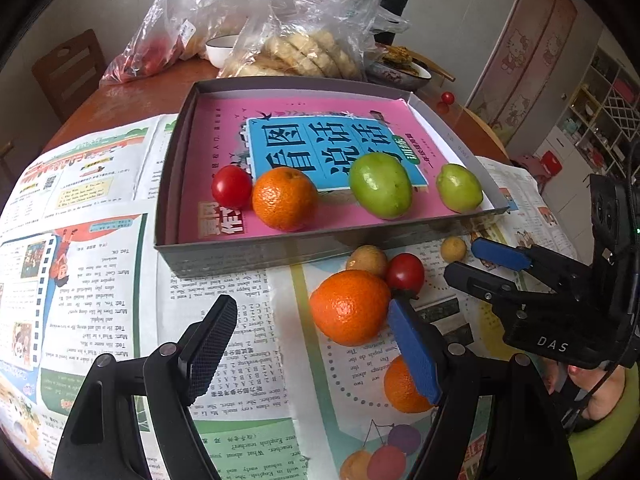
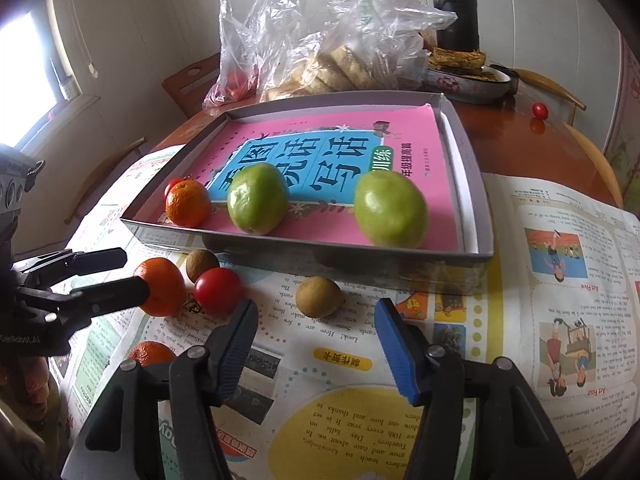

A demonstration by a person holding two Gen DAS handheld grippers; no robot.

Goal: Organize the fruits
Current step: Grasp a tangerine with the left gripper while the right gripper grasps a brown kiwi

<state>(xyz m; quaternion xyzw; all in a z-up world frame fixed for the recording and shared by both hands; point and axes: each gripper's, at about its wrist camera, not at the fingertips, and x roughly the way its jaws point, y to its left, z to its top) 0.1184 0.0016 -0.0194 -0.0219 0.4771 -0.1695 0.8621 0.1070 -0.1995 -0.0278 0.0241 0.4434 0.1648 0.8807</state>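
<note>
A grey box tray [image 1: 256, 254] [image 2: 304, 250] lined with a pink book holds a cherry tomato [image 1: 231, 186], an orange [image 1: 285, 199] [image 2: 188, 203] and two green fruits [image 1: 380, 186] [image 1: 459, 188] [image 2: 258, 198] [image 2: 390, 209]. On the newspaper in front lie an orange [image 1: 349, 307] [image 2: 162, 286], a cherry tomato [image 1: 405, 273] [image 2: 218, 290], two small brown fruits [image 1: 366, 260] [image 1: 453, 249] [image 2: 319, 297] [image 2: 202, 265] and another orange [image 1: 402, 388] [image 2: 151, 354]. My left gripper [image 1: 312, 344] [image 2: 116, 276] is open, just before the near orange. My right gripper [image 2: 316, 348] [image 1: 472, 260] is open, just short of the brown fruit.
Plastic bags of bread and fruit [image 1: 296, 40] [image 2: 332, 56], a white bowl [image 1: 221, 50], a plate of food [image 2: 468, 76] and a black flask [image 2: 456, 8] stand behind the tray. A lone cherry tomato [image 2: 540, 110] sits on the bare wooden table at the far right.
</note>
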